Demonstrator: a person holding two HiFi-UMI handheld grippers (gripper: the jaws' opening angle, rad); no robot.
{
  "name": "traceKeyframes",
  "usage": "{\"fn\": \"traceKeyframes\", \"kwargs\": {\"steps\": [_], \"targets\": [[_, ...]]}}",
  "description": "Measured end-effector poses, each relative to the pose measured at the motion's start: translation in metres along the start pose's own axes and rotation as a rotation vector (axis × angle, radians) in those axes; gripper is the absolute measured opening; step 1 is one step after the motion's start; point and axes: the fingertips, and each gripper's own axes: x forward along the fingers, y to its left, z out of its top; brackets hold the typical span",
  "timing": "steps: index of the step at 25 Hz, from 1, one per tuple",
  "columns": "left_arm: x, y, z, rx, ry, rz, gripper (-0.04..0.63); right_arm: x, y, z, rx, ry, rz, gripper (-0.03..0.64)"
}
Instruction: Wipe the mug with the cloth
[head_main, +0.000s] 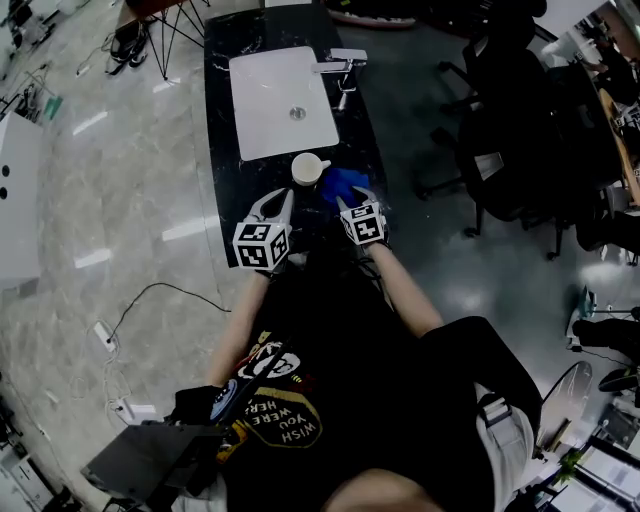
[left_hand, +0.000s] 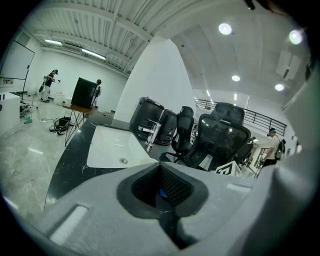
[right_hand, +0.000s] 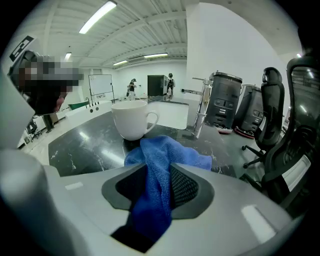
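— Two grippers: which one is working?
— Your right gripper (right_hand: 157, 187) is pinching the blue terry cloth (right_hand: 155, 170). Your left gripper (left_hand: 161, 190) is closed on nothing.
— And the mug?
— The white ceramic mug (right_hand: 131, 119) stands upright on the black marble counter (head_main: 225, 60), just beyond the cloth. I'd judge wiping hasn't begun. Open your left to steady it, then bring the cloth against it.
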Motion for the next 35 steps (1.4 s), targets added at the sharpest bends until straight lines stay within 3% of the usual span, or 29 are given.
{"fn": "traceKeyframes", "kwargs": {"steps": [3, 6, 10, 12, 15, 18, 24, 26, 31, 35], "targets": [[0.003, 0.009, 0.003, -0.014, 0.001, 0.013, 0.003, 0.002, 0.000, 0.004, 0.013, 0.006, 0.021, 0.115], [0.014, 0.021, 0.006, -0.026, -0.001, 0.033, 0.005, 0.001, -0.006, 0.009, 0.091, -0.015, 0.091, 0.092], [0.038, 0.043, 0.014, -0.033, -0.009, 0.068, 0.005, 0.000, -0.028, 0.056, 0.197, -0.142, 0.129, 0.084], [0.054, 0.057, 0.009, -0.086, 0.016, 0.097, 0.005, 0.003, -0.032, 0.076, 0.218, -0.166, 0.144, 0.085], [0.076, 0.073, -0.011, -0.193, 0.091, 0.145, 0.003, 0.008, -0.026, 0.083, 0.184, -0.151, 0.176, 0.086], [0.091, 0.075, -0.021, -0.251, 0.111, 0.167, 0.003, 0.002, -0.012, 0.075, 0.141, -0.141, 0.234, 0.086], [0.093, 0.079, -0.022, -0.261, 0.095, 0.201, 0.003, -0.032, 0.033, 0.057, -0.010, -0.158, 0.447, 0.084], [0.092, 0.076, -0.024, -0.241, 0.102, 0.199, 0.003, -0.036, 0.029, 0.061, -0.008, -0.193, 0.449, 0.083], [0.087, 0.072, -0.021, -0.233, 0.092, 0.191, 0.003, -0.037, -0.014, 0.120, 0.095, -0.343, 0.366, 0.081], [0.087, 0.073, -0.025, -0.247, 0.096, 0.197, 0.003, -0.019, -0.011, 0.112, 0.058, -0.256, 0.369, 0.081]]}}
